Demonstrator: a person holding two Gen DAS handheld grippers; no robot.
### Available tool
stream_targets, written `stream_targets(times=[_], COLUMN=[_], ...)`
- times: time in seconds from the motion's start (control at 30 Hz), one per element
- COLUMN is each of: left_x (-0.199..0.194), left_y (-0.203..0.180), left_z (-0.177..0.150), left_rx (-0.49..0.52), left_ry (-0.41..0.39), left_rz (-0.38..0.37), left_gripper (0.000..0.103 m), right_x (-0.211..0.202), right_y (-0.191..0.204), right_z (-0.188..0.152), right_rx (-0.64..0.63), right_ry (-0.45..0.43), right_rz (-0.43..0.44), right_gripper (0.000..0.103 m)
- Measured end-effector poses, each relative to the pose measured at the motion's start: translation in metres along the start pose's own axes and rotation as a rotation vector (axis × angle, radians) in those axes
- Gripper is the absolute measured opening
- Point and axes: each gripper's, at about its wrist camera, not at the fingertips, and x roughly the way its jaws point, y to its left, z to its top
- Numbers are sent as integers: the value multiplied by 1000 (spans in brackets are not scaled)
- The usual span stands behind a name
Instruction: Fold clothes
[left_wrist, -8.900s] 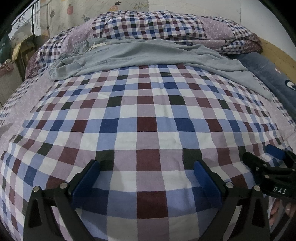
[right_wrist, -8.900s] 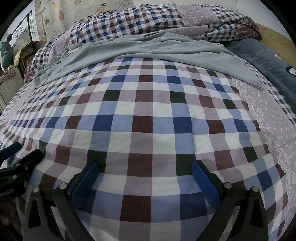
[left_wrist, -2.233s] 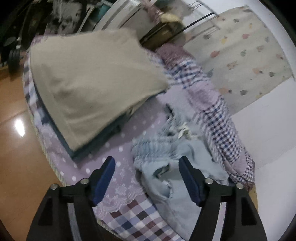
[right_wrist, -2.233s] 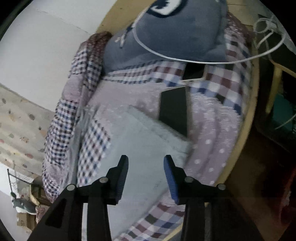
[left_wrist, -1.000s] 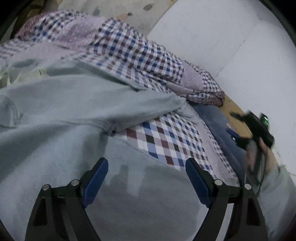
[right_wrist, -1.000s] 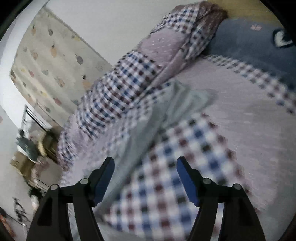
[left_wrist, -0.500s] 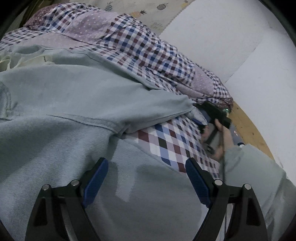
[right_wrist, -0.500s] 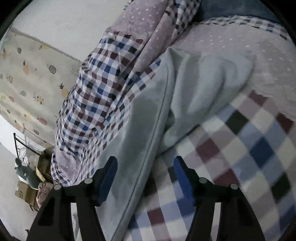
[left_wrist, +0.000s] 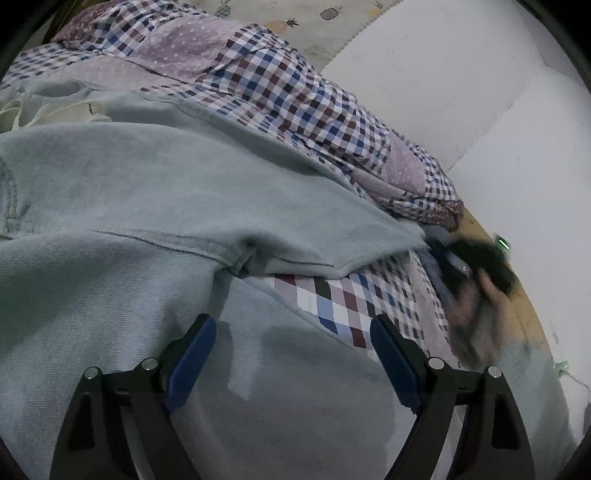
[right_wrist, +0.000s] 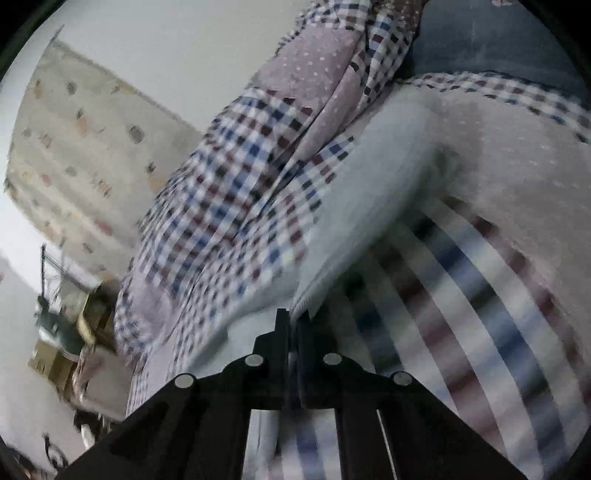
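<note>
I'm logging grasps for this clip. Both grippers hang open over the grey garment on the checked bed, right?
Not quite. The left gripper is open over the grey garment on the checked bedspread, but the right gripper is shut, apparently on the garment's edge. The right wrist view shows it.

My left gripper (left_wrist: 291, 350) has black arms, silver screws and blue finger pads (left_wrist: 190, 354); my right gripper (right_wrist: 292, 325) is black too; my sleeve (left_wrist: 532, 373) is pale grey-blue.
</note>
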Motion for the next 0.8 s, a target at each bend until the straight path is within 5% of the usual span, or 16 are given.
stream_targets(times=[0.07,0.2,0.33,0.47,0.63,0.8], left_x=[-1,-1,2,3,6,13], left_y=[1,0,-4,-6,-7,-9], left_z=[1,1,-2,-3,-2,-2], left_rx=[-5,6,42,58,60,83], left_ry=[0,0,-4,-5,-7,-2], left_rz=[-2,12,42,54,57,74], left_gripper=[88,88,88,88,88,88], right_x=[-32,-82,-119,-139,-98,-55], right_y=[-1,-24,-73,-96,-117,-175], right_z=[-21,-57,-52,-6,62,87], right_rx=[-25,-26,36,-29,-158,7], right_ry=[26,84,76,-8,-44,-8], right_rz=[-24,-100,-189,-233,-236,-172], right_gripper=[8,49,51,63,72,72])
